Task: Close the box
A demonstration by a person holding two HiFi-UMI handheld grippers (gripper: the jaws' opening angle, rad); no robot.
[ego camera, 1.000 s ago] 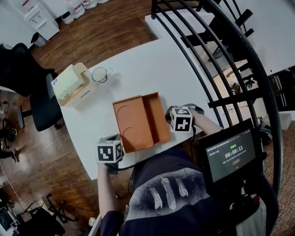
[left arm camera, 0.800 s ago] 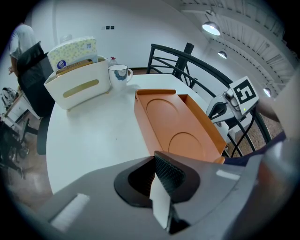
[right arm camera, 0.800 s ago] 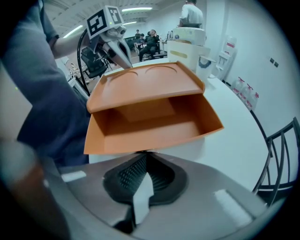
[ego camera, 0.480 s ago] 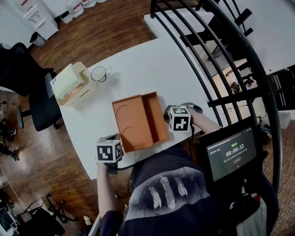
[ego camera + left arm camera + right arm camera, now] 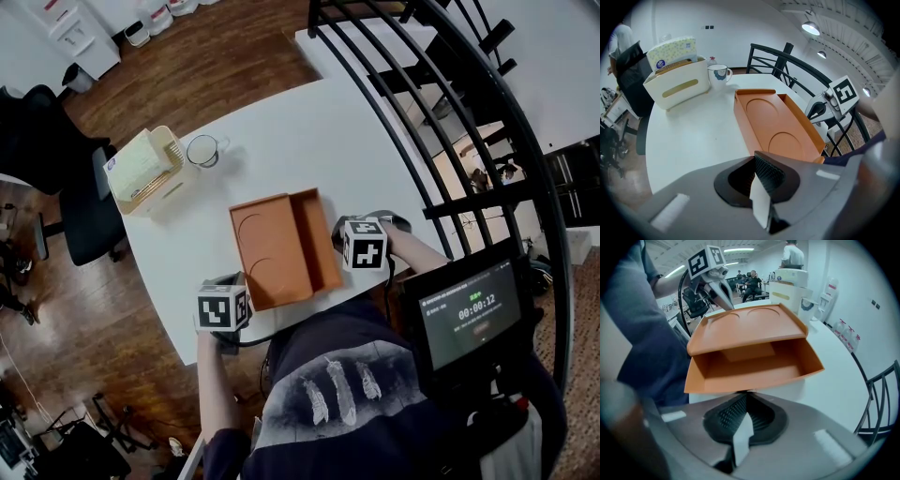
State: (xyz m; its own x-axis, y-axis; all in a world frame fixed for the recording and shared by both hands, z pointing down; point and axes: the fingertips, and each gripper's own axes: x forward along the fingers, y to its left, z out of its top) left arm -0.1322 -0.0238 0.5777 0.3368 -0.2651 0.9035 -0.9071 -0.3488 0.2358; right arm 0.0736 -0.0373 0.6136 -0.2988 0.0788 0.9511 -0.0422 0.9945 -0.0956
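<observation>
You work in bright, even indoor light. In the left gripper view, ceiling lamps (image 5: 810, 28) glare white at the upper right. The white table (image 5: 309, 131) runs close to overexposed in the head view, and the tissue holder (image 5: 145, 169) and box (image 5: 281, 246) throw only soft, faint shadows on it. Both gripper views bend hard at the edges and fade into black corners. Nearest the lens, the left gripper (image 5: 761, 180) and right gripper (image 5: 743, 420) look soft and out of focus.

The right hand-held gripper (image 5: 744, 405), jaws together, faces the open orange box (image 5: 754, 366).
</observation>
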